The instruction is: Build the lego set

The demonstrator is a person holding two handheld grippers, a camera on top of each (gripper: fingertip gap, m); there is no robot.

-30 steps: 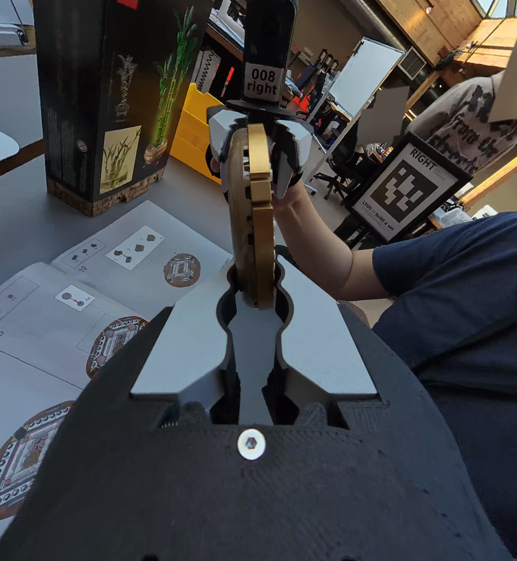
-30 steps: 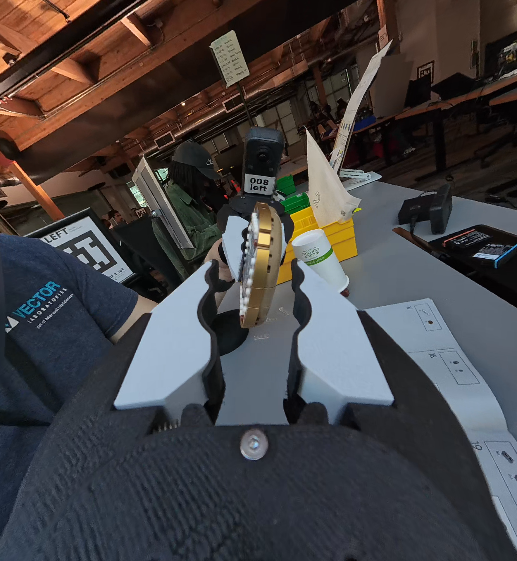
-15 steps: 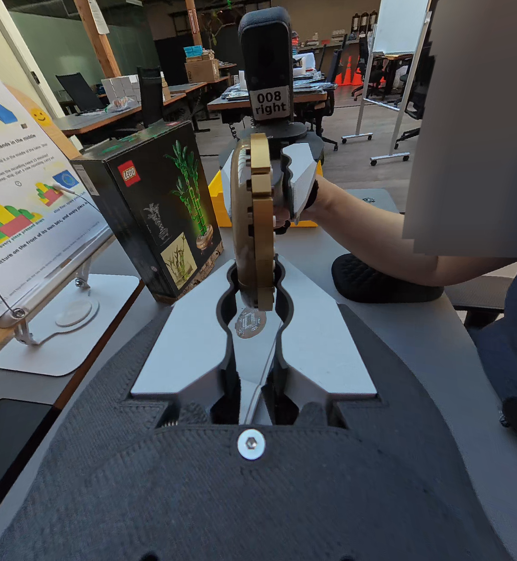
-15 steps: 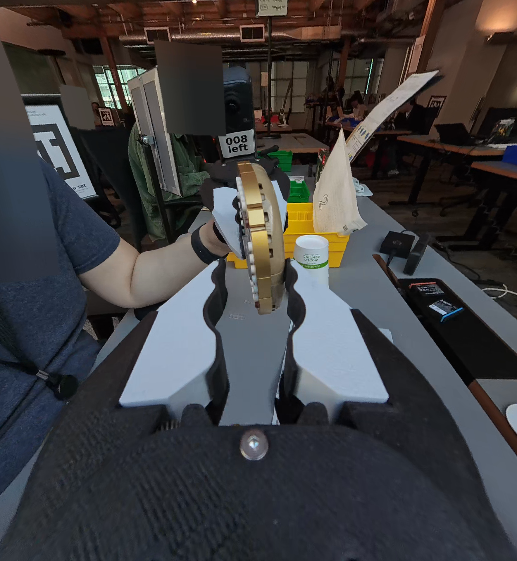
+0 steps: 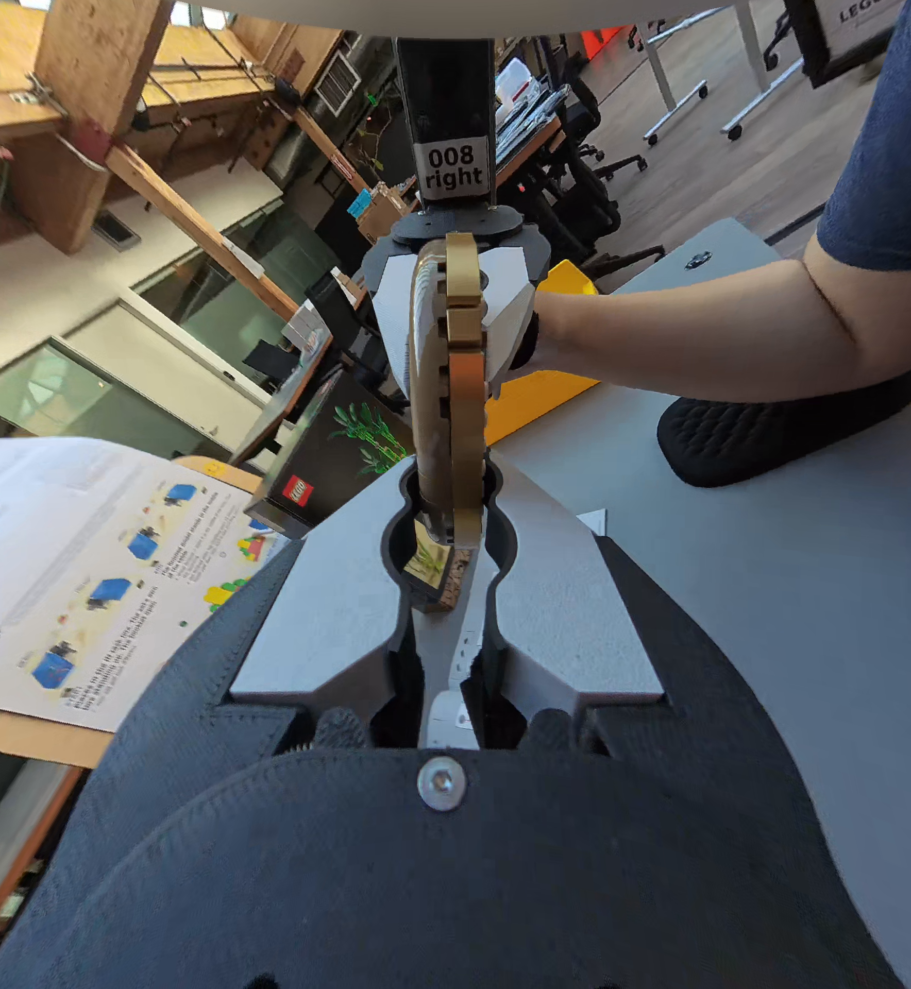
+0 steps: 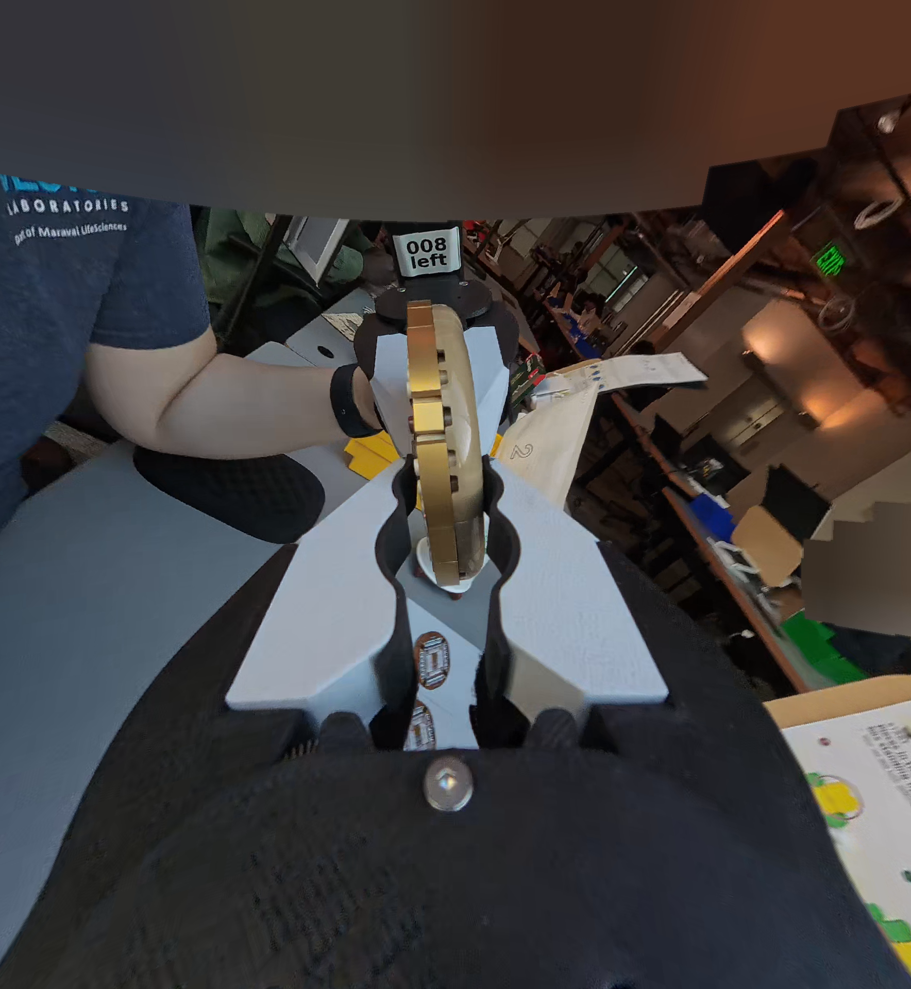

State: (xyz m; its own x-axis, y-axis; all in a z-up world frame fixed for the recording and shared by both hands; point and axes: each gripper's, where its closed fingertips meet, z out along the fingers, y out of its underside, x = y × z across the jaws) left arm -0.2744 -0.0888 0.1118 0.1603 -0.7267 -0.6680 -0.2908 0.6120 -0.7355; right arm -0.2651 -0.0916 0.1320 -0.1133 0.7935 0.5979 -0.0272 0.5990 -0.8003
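**Gold disc pinched edge-on between both grippers, above the table**

Gold round Lego assembly [image 5: 450,385] stood on edge, held in the air between the two grippers, clear of the grey table [image 5: 764,562]. Left gripper [image 5: 449,495] had its jaws nearly together, tips clamped on the disc's near rim. Right gripper [image 5: 456,321] faced it from the far side, its white fingers [image 5: 507,310] pressed on the far rim. In the right wrist view the same: right gripper [image 6: 445,481] narrowed onto the disc [image 6: 442,444], left gripper [image 6: 437,374] gripping the opposite edge. Disc showed a gold band on one face, a tan domed side with small studs on the other.

Below the disc, open air down to the table. Black Lego box [image 5: 335,471] with bamboo art stood just left of the left gripper, near the table's back edge. Yellow bin [image 5: 539,390] sat behind the disc. Black wrist pad [image 5: 764,439] lay to the right under the person's forearm [image 5: 683,342]; bare table in front of it. Printed instruction board [image 5: 84,562] leaned at the left, blurred. Instruction booklet [image 6: 432,658] lay flat under the right gripper, seen through the finger gap. White paper bag [image 6: 544,455] stood right of the disc. White cup rim [image 6: 450,580] showed just beneath the disc's lower edge.
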